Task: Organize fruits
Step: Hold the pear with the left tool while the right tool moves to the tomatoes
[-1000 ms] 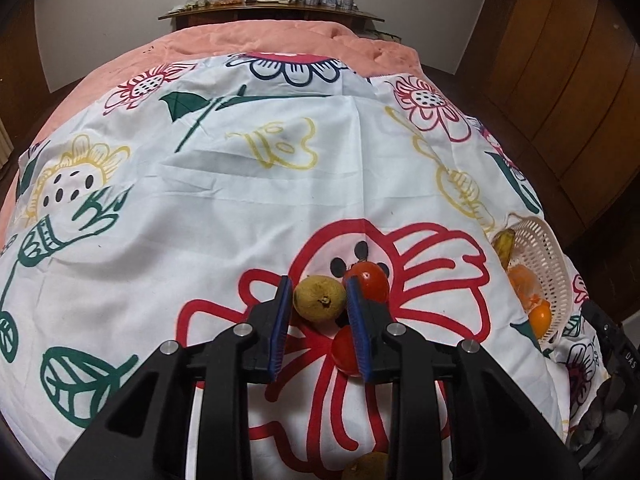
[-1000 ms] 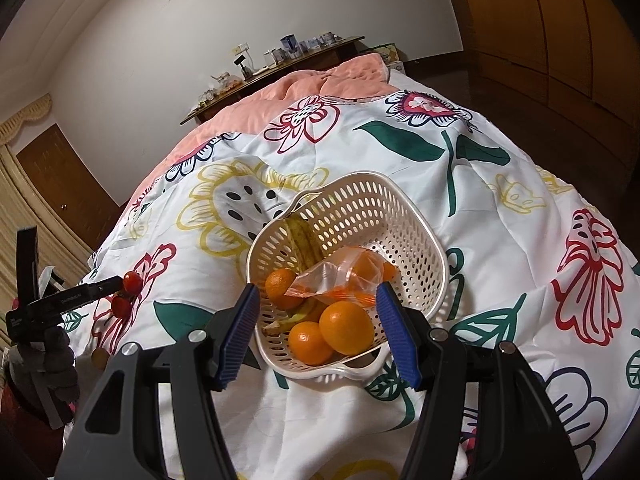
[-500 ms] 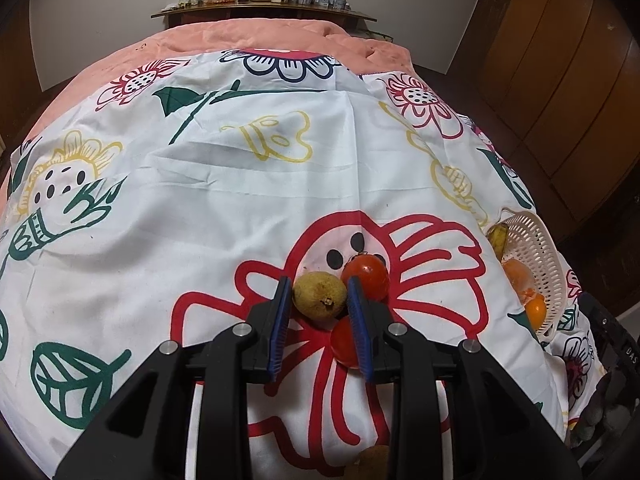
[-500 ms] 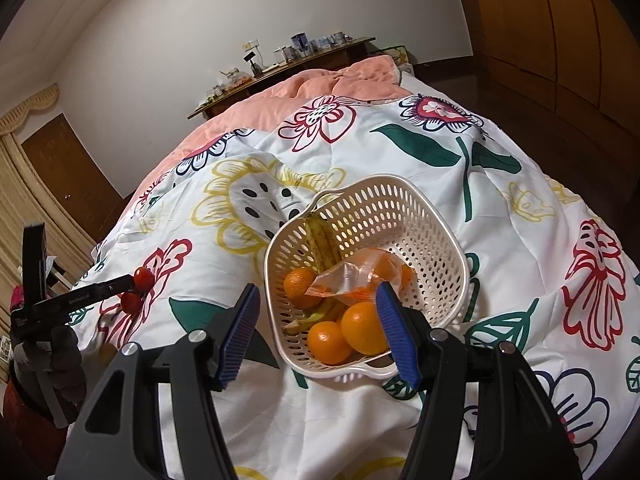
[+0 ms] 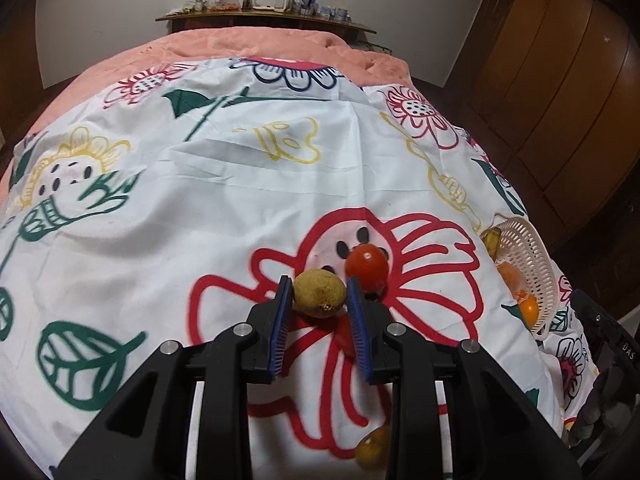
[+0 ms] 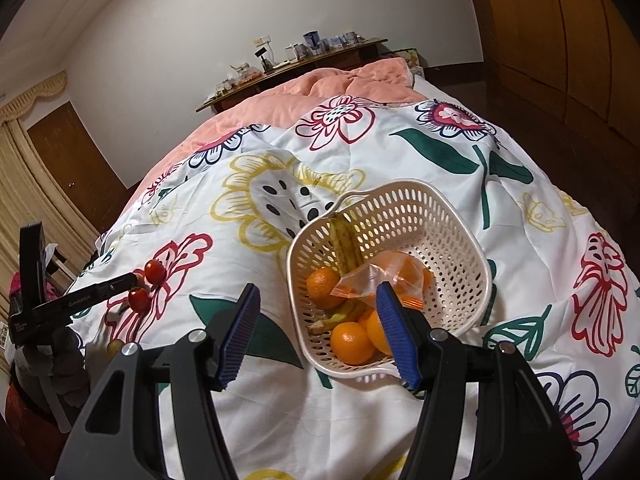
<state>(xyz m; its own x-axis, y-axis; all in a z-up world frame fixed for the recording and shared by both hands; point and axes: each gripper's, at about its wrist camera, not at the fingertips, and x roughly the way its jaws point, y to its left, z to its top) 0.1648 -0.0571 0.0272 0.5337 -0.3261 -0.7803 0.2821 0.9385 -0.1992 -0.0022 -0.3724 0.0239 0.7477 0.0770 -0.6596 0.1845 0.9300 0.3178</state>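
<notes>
My left gripper (image 5: 319, 285) is shut on a round brownish-yellow fruit (image 5: 319, 294) over the red flower print. A red tomato (image 5: 366, 267) lies just beyond it, and a second tomato (image 5: 344, 334) shows under the right pad. Another brownish fruit (image 5: 373, 448) lies nearer me. My right gripper (image 6: 318, 288) is open and holds nothing, above the near rim of the cream basket (image 6: 452, 236). In the basket are oranges (image 6: 352, 342), bananas (image 6: 344, 240) and a plastic bag (image 6: 380, 276). The right wrist view shows the left gripper (image 6: 135, 279) beside both tomatoes (image 6: 155, 272).
The floral quilt (image 5: 200, 208) covers the bed, with a pink blanket (image 5: 260, 42) at the far end. A cluttered wooden shelf (image 5: 264, 16) stands behind. Wooden wardrobe doors (image 5: 560, 100) line the right side. The basket (image 5: 528, 264) sits near the bed's right edge.
The basket has shifted rightward in the right wrist view as my right gripper drifted left. My left gripper stays shut on the brownish fruit, hardly moving.
</notes>
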